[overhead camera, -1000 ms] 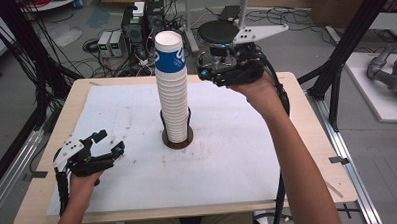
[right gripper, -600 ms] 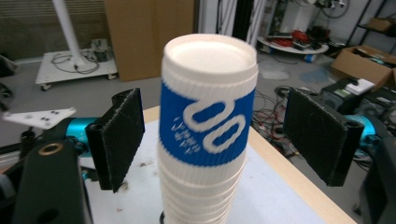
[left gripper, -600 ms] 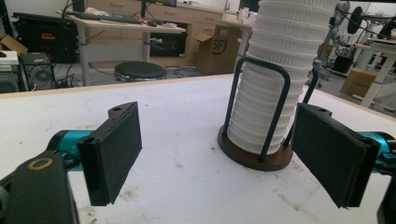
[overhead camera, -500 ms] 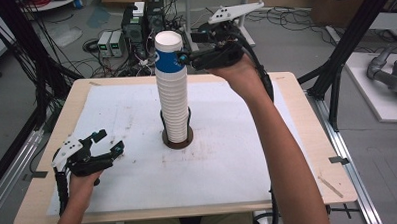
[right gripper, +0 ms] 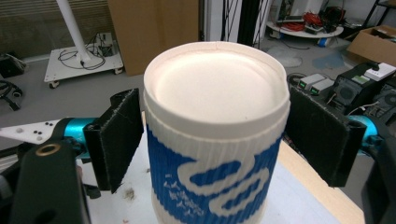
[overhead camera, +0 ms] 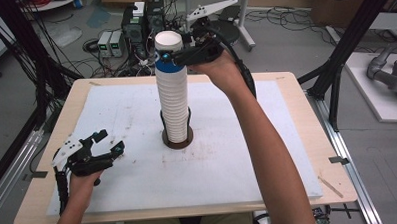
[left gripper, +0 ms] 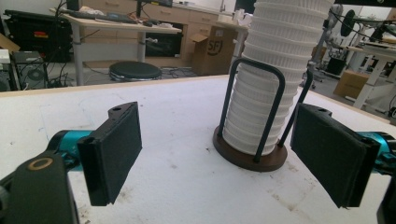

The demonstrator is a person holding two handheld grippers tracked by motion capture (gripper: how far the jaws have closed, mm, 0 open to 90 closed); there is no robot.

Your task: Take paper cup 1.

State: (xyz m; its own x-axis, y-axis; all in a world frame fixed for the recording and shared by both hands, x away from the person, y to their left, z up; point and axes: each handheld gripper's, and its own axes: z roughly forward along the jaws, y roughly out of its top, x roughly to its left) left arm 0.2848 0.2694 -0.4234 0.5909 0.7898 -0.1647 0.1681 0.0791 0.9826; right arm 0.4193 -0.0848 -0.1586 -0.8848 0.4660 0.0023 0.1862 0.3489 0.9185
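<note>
Right tongs [right gripper: 212, 140] straddle the stack's blue-patterned top cup [right gripper: 215, 140], jaws apart; left tongs [overhead camera: 95, 153], spread, rest near the table's [overhead camera: 286, 89] front-left corner.

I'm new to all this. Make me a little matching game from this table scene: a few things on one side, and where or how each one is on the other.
Things:
1. blue-and-white paper cup
2. round dark wooden base with black wire uprights
3. left tongs
4. right tongs

Places or states:
A. open, low over the white mat near the table's front left corner
B. on the white mat, holding the tall stack of white ribbed cups
C. upside down at the very top of the stack
D. open, one jaw on either side of the top cup

Pairs: 1-C, 2-B, 3-A, 4-D
</note>
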